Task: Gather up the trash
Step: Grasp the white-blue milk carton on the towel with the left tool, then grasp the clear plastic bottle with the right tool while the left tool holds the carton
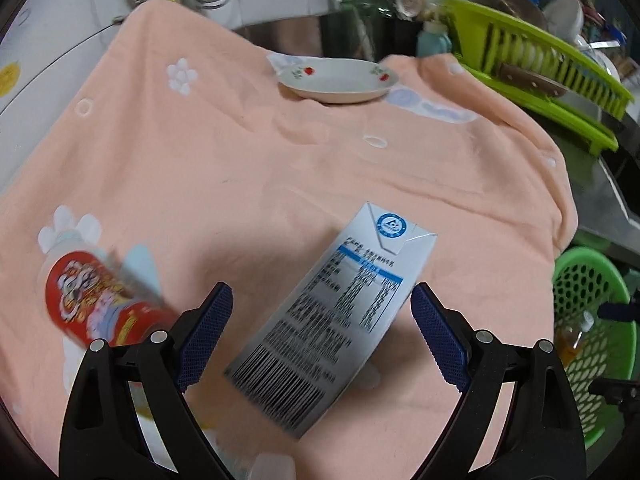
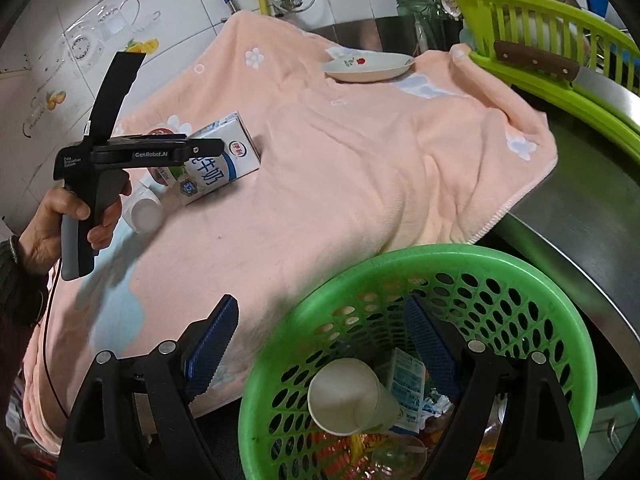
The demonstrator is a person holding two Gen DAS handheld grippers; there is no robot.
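Hidden: red can (image 1: pixel 96 300) blurred, partly behind left gripper (image 1: pixel 322 330).
Basket (image 2: pixel 500 276): paper cup (image 2: pixel 348 396), small carton (image 2: pixel 406 384), wrappers.
Jaws: both open; milk carton (image 1: pixel 332 320) between left's, untouched; right gripper (image 2: pixel 322 344) empty.

The milk carton (image 1: pixel 336 320) lies on the towel (image 1: pixel 248 168) between the left gripper's (image 1: pixel 322 336) fingers, touching neither pad. A can (image 1: pixel 100 304) lies on its side just outside the left finger. Well beyond the fingertips a dish (image 1: pixel 338 82) sits on the towel's far edge, a rack (image 1: pixel 540 68) to its right. Between the right gripper's (image 2: pixel 320 344) fingers stands a basket (image 2: pixel 420 264) off the towel's near edge, holding a paper cup (image 2: pixel 344 396) and other trash.
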